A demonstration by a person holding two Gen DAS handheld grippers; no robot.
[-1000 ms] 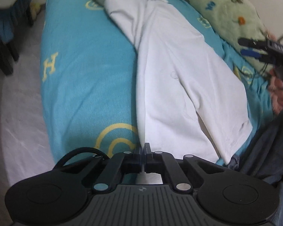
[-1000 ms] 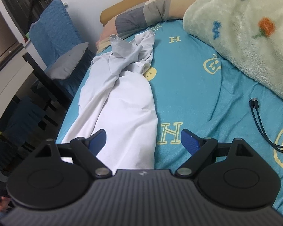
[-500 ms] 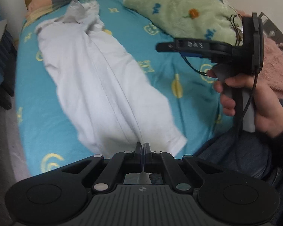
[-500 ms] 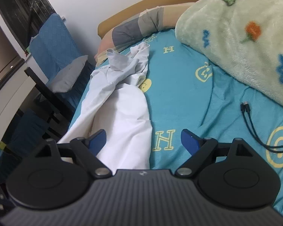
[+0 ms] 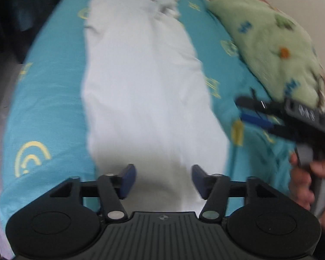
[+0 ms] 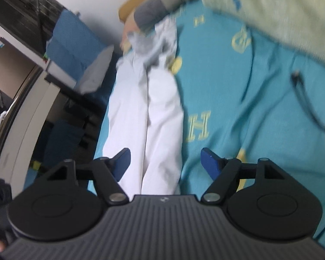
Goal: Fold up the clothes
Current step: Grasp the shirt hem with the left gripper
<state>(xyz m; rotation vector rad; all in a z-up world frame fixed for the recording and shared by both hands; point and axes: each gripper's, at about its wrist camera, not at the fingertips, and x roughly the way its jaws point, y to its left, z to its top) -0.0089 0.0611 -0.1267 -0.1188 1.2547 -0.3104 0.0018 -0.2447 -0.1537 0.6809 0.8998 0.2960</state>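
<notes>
Down the middle of the frame, the white garment point(image 5: 145, 99) lies long; left gripper point(image 5: 162, 181) and right gripper point(image 6: 165, 162) both gape apart, empty. A shallow pinch could slip off.

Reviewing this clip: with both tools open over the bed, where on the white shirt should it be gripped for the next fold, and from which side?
Probably the near hem corners of the white shirt: it lies flat and lengthwise on the teal sheet, crumpled collar end farthest away. The open left tool is already over the hem; come in low from the near edge, since the flat cloth offers only its edge to pinch.
</notes>
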